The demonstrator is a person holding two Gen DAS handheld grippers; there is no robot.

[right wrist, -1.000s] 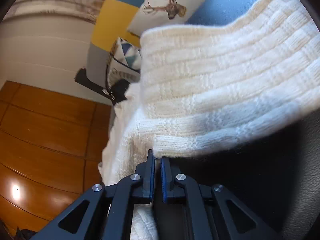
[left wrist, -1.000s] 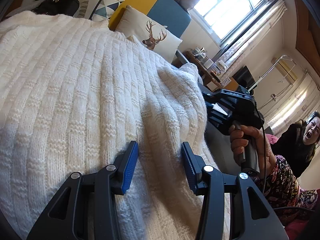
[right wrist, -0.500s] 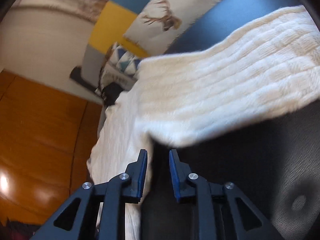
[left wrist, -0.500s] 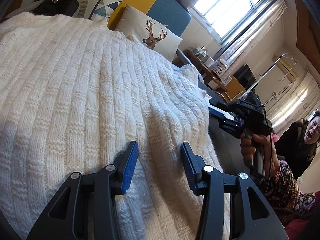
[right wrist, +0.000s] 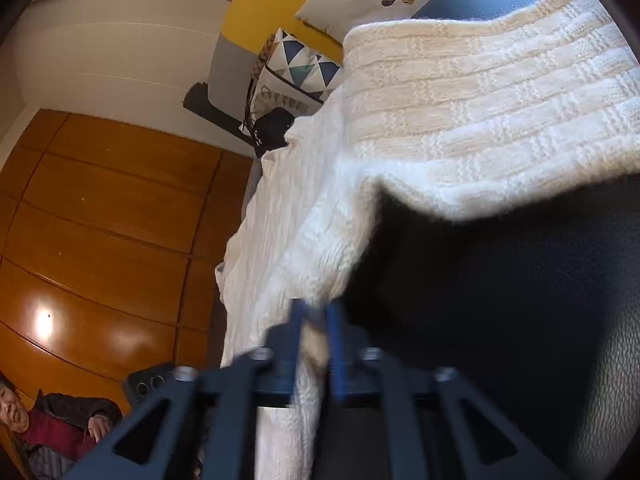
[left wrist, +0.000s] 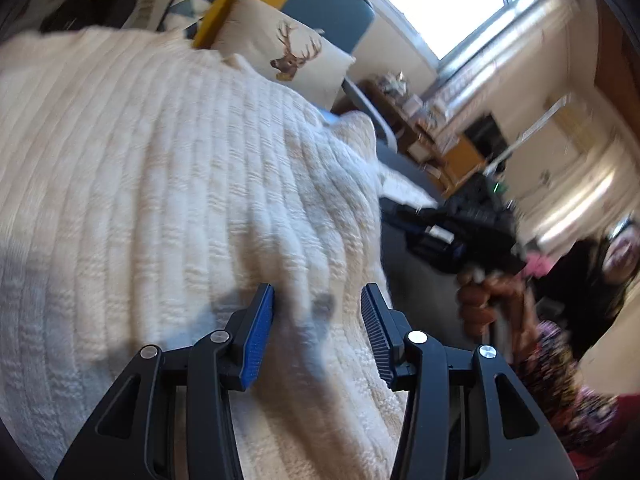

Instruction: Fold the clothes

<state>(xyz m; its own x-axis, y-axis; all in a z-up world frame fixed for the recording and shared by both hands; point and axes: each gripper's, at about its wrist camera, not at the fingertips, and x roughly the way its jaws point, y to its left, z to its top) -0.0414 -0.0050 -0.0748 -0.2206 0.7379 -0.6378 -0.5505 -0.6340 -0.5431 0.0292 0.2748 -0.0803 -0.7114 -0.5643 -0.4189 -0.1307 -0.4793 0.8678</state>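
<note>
**Soft knit, pinched at its edge**

The white sweater (left wrist: 168, 184) lies spread over the dark sofa (right wrist: 500, 320), thick, limp and stretchy. The right gripper (right wrist: 314, 320) is nearly together on its hem; the left gripper (left wrist: 318, 304) hovers apart above it. Bare sofa beside the edge leaves folding room.

Chunky ribbed knit sweater (left wrist: 168, 168)

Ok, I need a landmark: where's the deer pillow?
Left wrist view, top centre: the deer pillow leans on the blue-and-yellow backrest, just behind the white sweater.
</note>
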